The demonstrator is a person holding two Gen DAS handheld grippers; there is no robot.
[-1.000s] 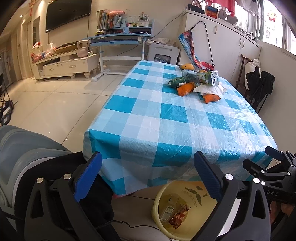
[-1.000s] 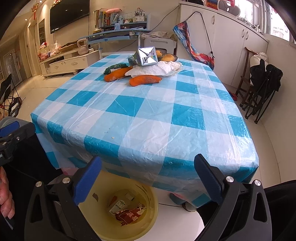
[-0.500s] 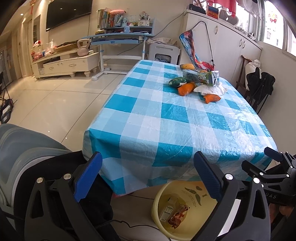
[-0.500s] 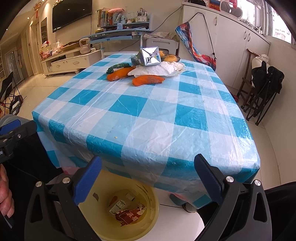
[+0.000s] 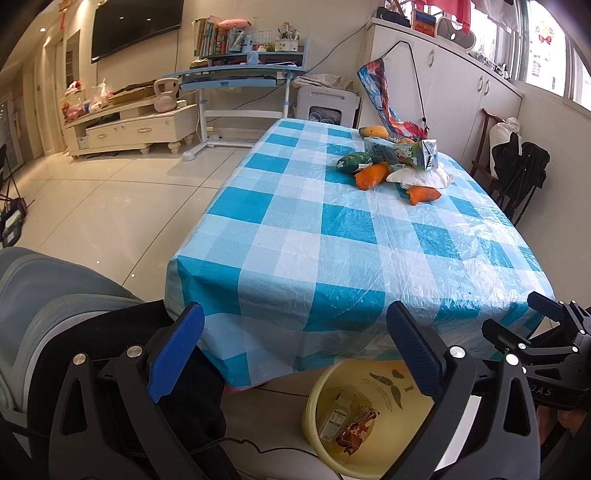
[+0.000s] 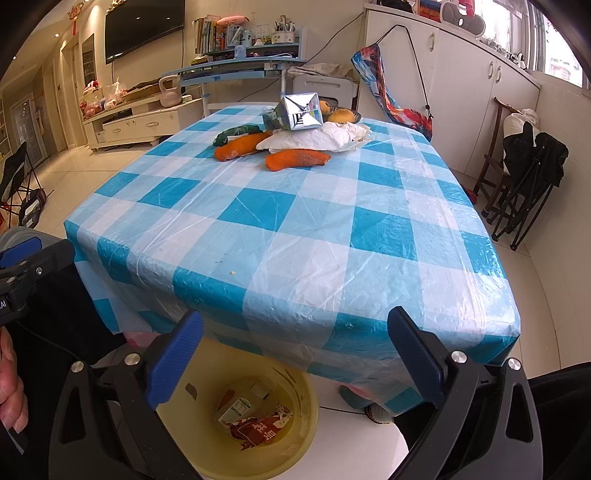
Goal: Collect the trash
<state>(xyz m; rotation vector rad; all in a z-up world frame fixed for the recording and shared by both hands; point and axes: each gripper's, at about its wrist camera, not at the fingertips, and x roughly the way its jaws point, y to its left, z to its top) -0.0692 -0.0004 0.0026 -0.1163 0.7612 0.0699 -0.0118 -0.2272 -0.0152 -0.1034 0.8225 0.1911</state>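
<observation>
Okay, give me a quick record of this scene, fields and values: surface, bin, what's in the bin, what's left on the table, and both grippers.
surface: table with blue checked cloth
bin: yellow basin on floor at table's near edge
bin contents: small bottle, red wrapper
left on table: carton on white crumpled paper, orange plush pieces, green plush, at the far end
left gripper: open, holds nothing
right gripper: open, holds nothing

Bright daylight enters from the windows (image 5: pixel 546 55) far right of the tongs, putting soft glare on the tablecloth (image 6: pixel 295 229) ahead. Both views are sharp, bowed by fisheye, with dark corners and ceiling lamps (image 6: pixel 138 16) far left.
</observation>
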